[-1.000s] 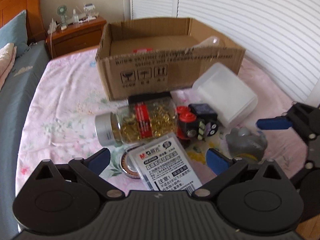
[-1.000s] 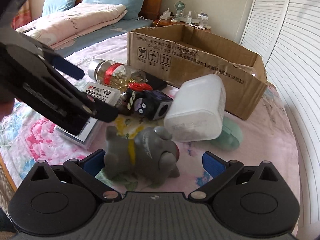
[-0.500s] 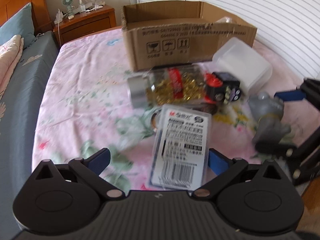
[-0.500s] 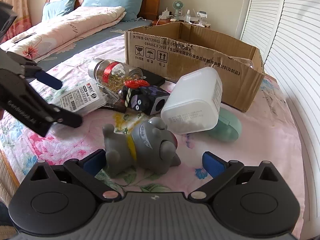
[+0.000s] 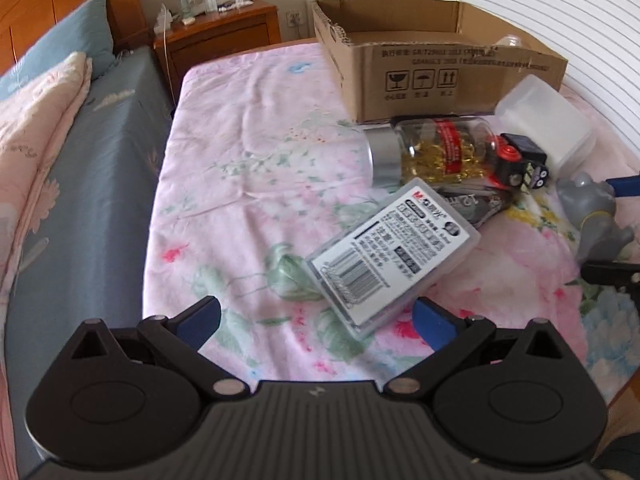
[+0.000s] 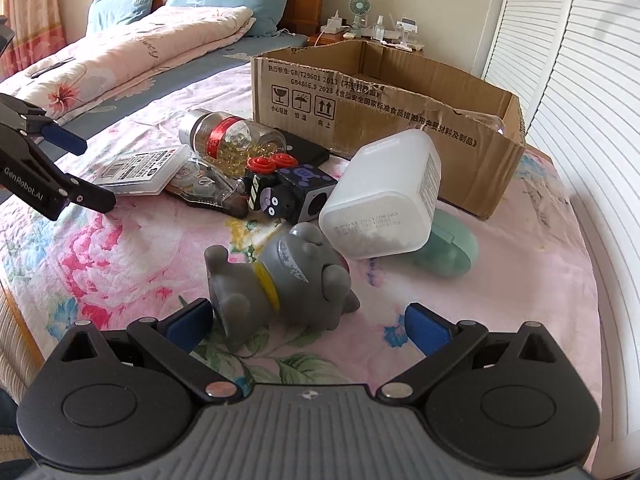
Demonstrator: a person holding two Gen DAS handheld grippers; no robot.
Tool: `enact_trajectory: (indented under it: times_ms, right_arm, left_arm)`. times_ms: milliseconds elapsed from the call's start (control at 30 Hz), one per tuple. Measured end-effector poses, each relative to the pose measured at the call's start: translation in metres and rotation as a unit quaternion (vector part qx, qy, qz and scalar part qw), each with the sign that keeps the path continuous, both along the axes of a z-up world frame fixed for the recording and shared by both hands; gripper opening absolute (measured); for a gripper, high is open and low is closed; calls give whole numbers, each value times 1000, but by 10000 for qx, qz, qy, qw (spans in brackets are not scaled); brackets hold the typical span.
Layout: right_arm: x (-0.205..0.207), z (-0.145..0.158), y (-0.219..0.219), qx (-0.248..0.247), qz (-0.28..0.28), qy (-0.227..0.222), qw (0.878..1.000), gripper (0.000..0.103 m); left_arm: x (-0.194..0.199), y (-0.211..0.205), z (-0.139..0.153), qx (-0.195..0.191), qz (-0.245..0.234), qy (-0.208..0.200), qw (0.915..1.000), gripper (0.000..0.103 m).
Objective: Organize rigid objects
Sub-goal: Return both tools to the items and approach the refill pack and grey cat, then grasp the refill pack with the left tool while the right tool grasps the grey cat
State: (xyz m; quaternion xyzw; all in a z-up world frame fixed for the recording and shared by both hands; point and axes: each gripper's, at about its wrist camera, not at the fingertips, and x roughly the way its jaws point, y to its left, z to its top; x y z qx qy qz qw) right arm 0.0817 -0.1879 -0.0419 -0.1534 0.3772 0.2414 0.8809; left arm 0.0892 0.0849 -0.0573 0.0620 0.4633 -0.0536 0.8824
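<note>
The right gripper stood wide open with nothing in it, its blue pads flanking the near end of the grey cat figurine, which lay on its side on the flowered bedspread, near the white plastic tub. The left gripper was likewise spread and empty, set just short of the clear flat case, whose far end rested against the pile of objects. The figurine looked stiff, light and matte, so it probably would not slip; its narrow middle at the yellow collar seemed the surest hold. The case looked hard, smooth and thin, best pinched across its short sides. The glass jar of gold pieces seemed the heaviest and most fragile item. Only the right wrist view showed the mint-green case tucked under the tub, while the left wrist view looked more squarely into the cardboard box at the far side.
</note>
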Motion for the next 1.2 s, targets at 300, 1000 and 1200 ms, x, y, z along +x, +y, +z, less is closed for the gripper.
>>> enact_trajectory:
  times_ms: [300,1000,1200]
  right_arm:
    - [7,-1,4,106,114,65,9999,103]
    - [9,-1,6,138,189,41,9997,103]
    - [14,0,13,77,416,68,9991,103]
  left_arm:
    - [13,-27,-1,-798,-118,414,9959,102]
    - [39,-21,-5,-954,284,39,9950,100]
    - [38,-23,-4,-961,205,25,9952,97]
